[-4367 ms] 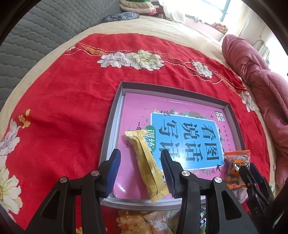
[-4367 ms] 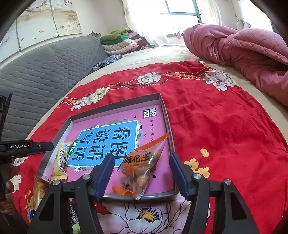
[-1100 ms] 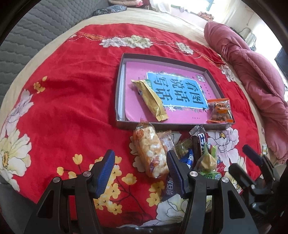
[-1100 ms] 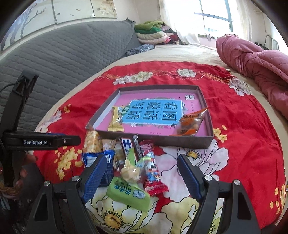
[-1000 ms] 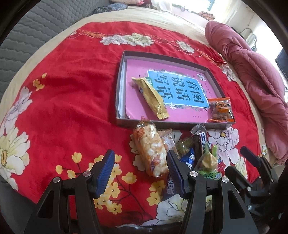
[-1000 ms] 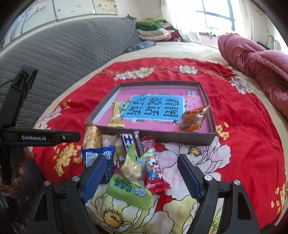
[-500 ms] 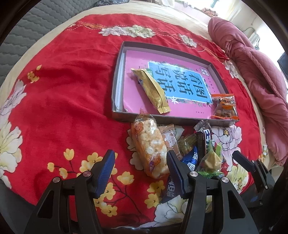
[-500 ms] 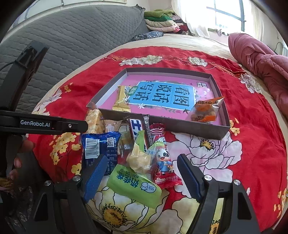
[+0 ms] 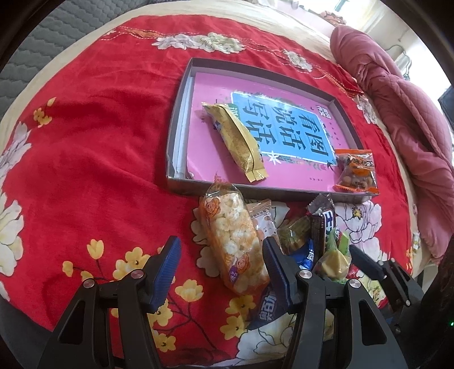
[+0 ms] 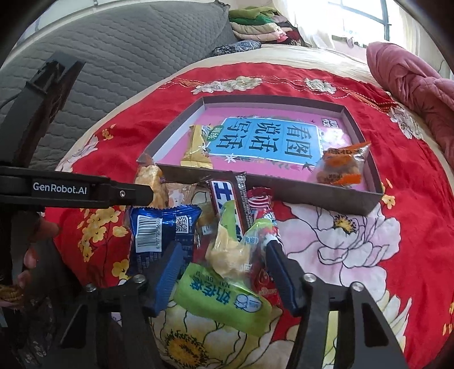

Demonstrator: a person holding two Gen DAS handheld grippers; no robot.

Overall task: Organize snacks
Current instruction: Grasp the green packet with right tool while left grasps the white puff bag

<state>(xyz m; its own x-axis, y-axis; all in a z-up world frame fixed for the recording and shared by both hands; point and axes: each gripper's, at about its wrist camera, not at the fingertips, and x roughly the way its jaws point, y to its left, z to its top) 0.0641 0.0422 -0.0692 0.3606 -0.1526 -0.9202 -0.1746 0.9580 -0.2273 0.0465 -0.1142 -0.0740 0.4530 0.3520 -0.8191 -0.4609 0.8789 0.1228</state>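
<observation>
Red flowered bedspread (image 9: pixel 93 147) over the bed. Grey tray (image 10: pixel 366 195) with yellow packet (image 9: pixel 237 140) and orange nut bag (image 10: pixel 339 166). Snack pile (image 10: pixel 221 224) just beside tray. Left tool (image 9: pixel 221 265) half open around popcorn bag (image 9: pixel 231 235), not pressing. Right tool (image 10: pixel 222 271) closing around pale yellow snack (image 10: pixel 227 252), pads apart.

Red bedspread (image 9: pixel 90 147): printed with white and yellow flowers, spread flat over the bed, slightly creased.
Beige sheet (image 10: pixel 306 59): showing beyond the far edge of the red bedspread.
Grey quilted headboard (image 10: pixel 119 54): padded, along one side of the bed.
Pink quilt (image 9: pixel 408 113): bunched in a long heap at the bed's other side, beside the bedspread.
Folded clothes (image 10: pixel 255 25): green, cream and pink layers stacked at the far end of the bed.
Dark patterned cloth (image 10: pixel 235 46): just below that stack.
Window (image 10: pixel 360 17): bright, behind the stack.
</observation>
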